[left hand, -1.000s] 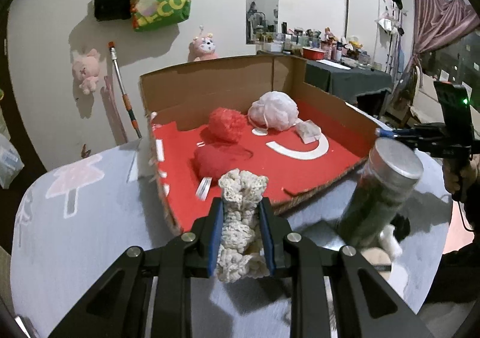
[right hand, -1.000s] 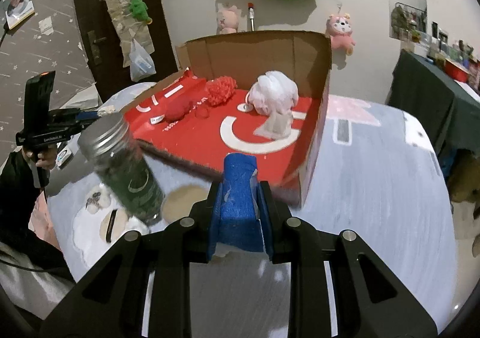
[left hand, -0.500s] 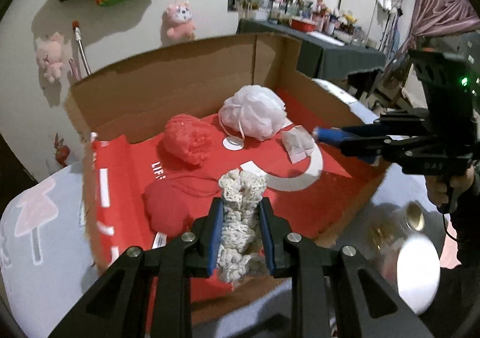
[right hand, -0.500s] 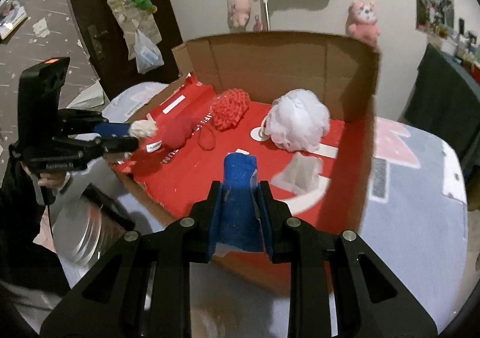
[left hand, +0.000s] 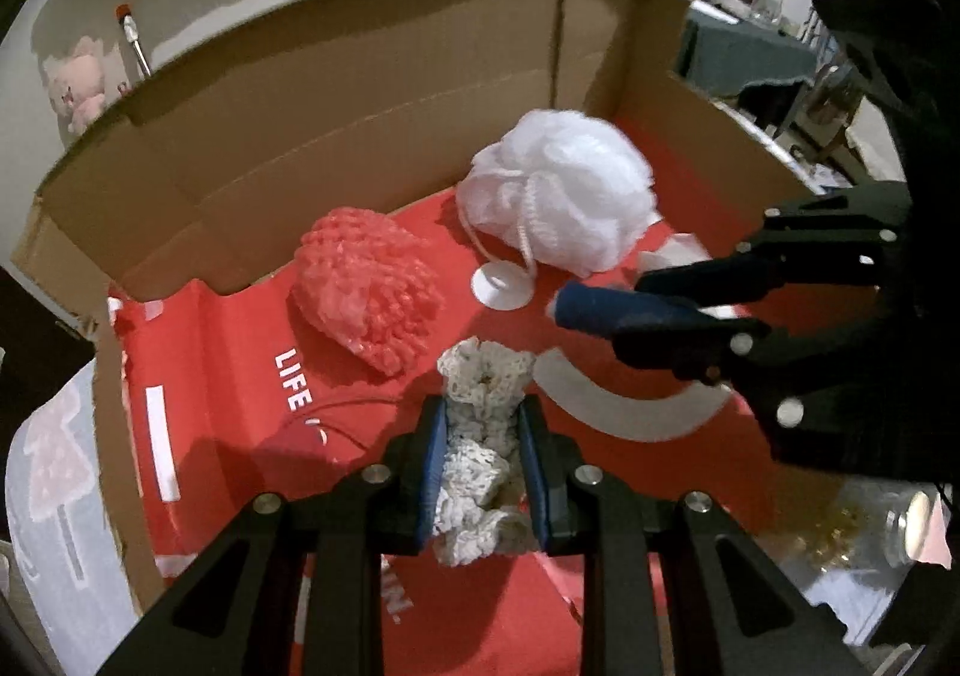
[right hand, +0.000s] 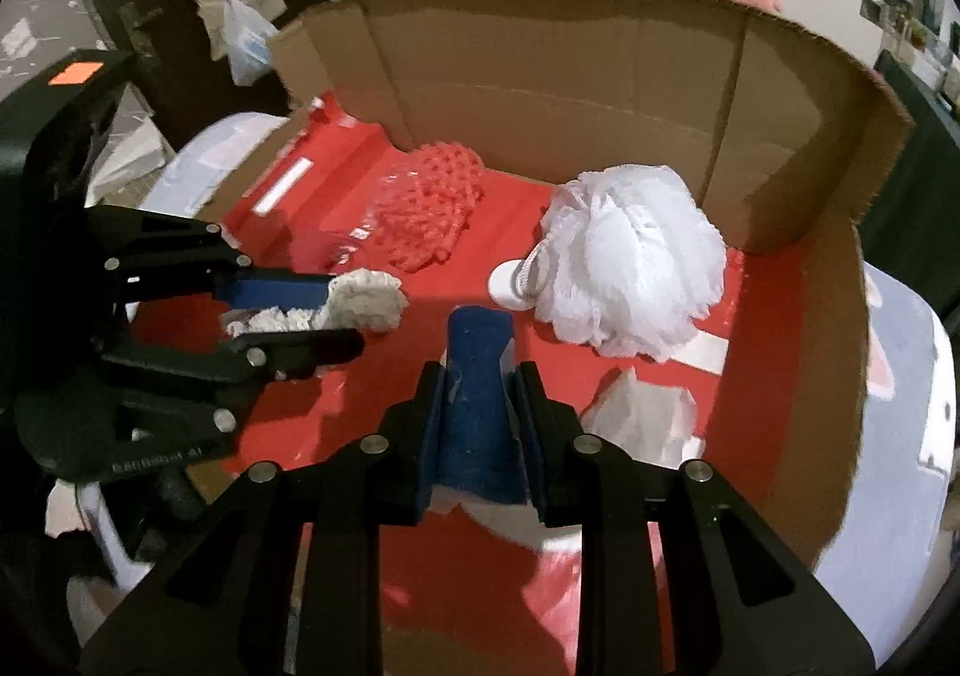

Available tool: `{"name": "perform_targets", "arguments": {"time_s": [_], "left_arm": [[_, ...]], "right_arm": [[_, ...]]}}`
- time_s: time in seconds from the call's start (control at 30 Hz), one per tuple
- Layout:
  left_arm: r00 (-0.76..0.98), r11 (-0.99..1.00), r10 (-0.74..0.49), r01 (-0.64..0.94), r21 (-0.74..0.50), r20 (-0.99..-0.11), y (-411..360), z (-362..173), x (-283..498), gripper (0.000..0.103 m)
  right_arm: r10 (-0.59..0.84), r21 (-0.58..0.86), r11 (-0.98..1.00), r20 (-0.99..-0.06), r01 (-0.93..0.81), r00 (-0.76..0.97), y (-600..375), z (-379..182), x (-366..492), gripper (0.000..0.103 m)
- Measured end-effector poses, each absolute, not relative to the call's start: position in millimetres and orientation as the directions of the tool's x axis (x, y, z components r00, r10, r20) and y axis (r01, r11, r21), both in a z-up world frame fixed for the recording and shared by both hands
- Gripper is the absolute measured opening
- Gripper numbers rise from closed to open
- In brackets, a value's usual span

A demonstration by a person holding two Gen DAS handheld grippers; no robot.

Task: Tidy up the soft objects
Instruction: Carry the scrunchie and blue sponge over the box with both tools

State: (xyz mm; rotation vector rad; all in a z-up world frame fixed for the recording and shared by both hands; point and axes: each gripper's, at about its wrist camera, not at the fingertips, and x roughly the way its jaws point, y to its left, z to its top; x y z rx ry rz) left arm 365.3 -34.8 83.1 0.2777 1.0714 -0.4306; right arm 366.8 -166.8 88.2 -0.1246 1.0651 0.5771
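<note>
Over the red floor of the open cardboard box (right hand: 558,94), both grippers hang with soft loads clamped tight.
Left gripper (left hand: 483,472) squeezes a cream crocheted piece (left hand: 483,436) between its blue pads, level with the box's front half and just beside the coral knobbly pouf (left hand: 366,295). Right gripper (right hand: 477,427) is clamped on a blue sponge-like block (right hand: 477,376), which stands upright between the fingers, and points toward the back wall. White mesh bath pouf (right hand: 630,271) sits near the back right corner, its cord loop trailing to a white disc on the floor. Crumpled white wrapper (right hand: 645,418) lies by the right wall, just beside the right gripper. Dark red yarn ball (left hand: 294,445) sits at the front left.
</note>
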Motion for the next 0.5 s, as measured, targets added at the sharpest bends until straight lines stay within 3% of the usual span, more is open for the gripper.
{"name": "perform_targets", "arguments": {"time_s": [0.5], "left_arm": [[0.394,0.889,-0.186,0.458,0.017,-0.9,-32,67,383,0.03]], "right_arm": [[0.305,0.126,0.871,-0.896,-0.474,0.324,-157,62,393,0.023]]}}
